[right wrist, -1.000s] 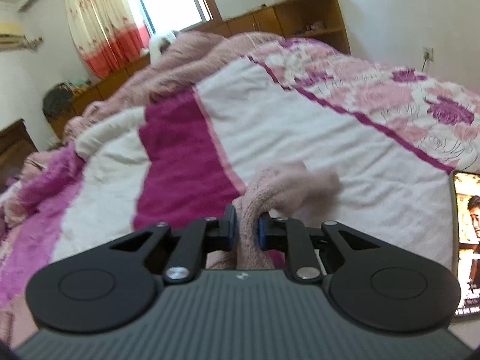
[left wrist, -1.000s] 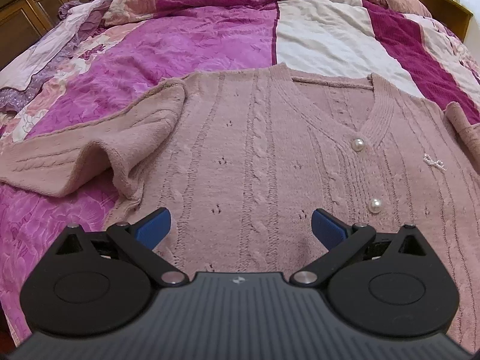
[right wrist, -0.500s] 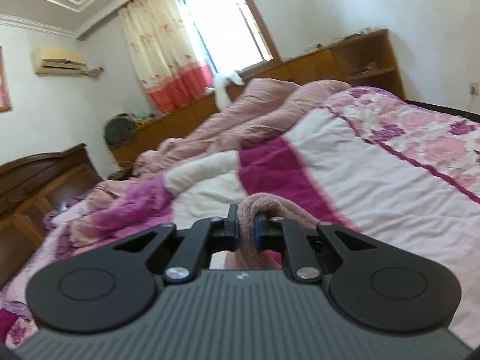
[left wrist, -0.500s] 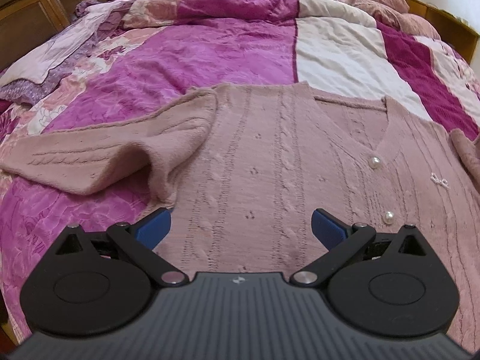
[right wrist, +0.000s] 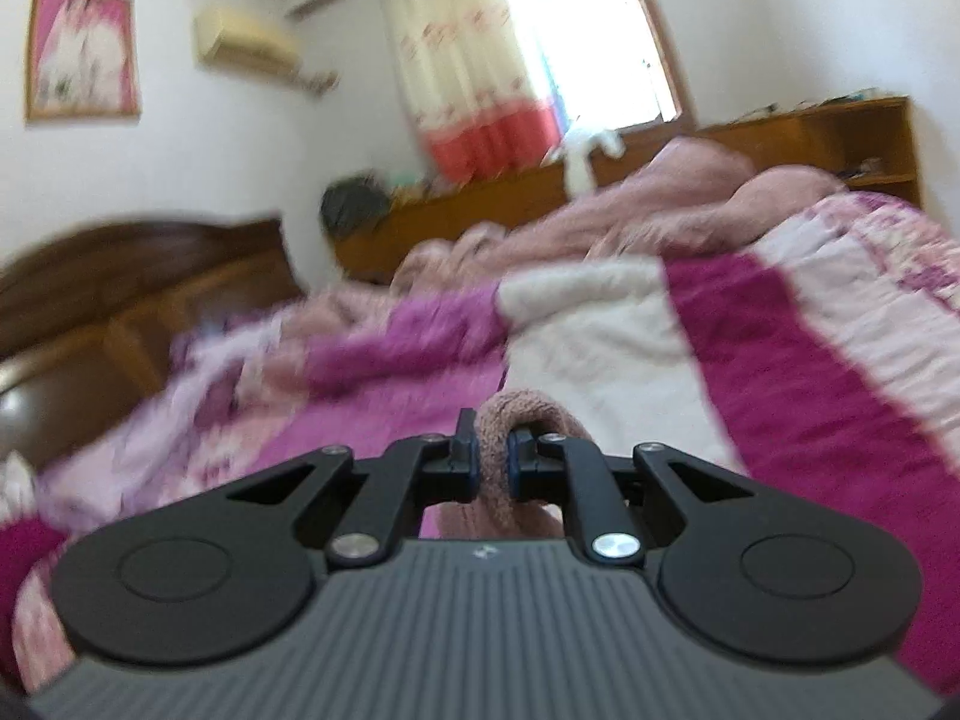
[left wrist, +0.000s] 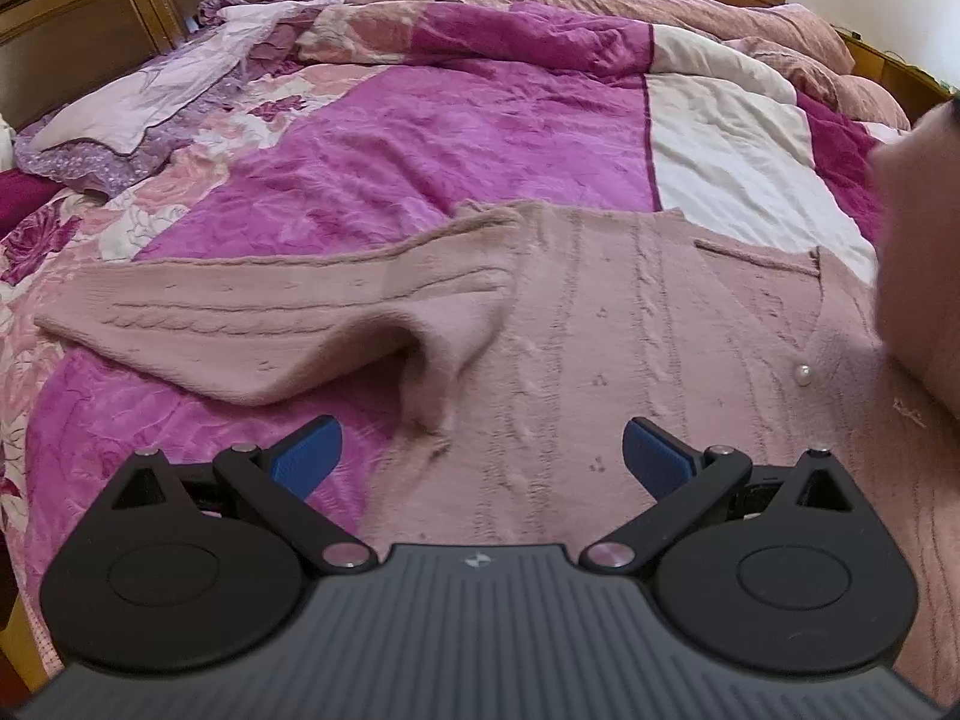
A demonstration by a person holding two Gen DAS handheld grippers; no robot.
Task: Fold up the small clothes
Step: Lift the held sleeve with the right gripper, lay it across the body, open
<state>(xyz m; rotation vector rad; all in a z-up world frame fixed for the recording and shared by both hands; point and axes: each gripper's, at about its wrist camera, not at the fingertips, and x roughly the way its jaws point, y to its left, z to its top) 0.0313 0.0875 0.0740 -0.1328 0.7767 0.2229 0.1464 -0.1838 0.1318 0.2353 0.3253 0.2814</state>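
A dusty-pink cable-knit cardigan with pearl buttons lies flat, front up, on the bed. Its left sleeve stretches out to the left, folded over near the shoulder. My left gripper hovers open above the cardigan's lower left body, with nothing between its blue pads. In the right wrist view my right gripper is shut on a bunched fold of the pink sleeve, lifted above the bedspread. A blurred pink shape hangs over the cardigan's right side.
A magenta, white and floral quilt covers the bed. Lilac fabric lies at the back left. A heaped pink blanket sits at the far end. Behind are a dark wooden headboard, low cabinets and a curtained window.
My right gripper swung leftward and slightly up across the bed, still gripping the sleeve. The left gripper drew back and left, staying open, so the cardigan sits farther right in its view.
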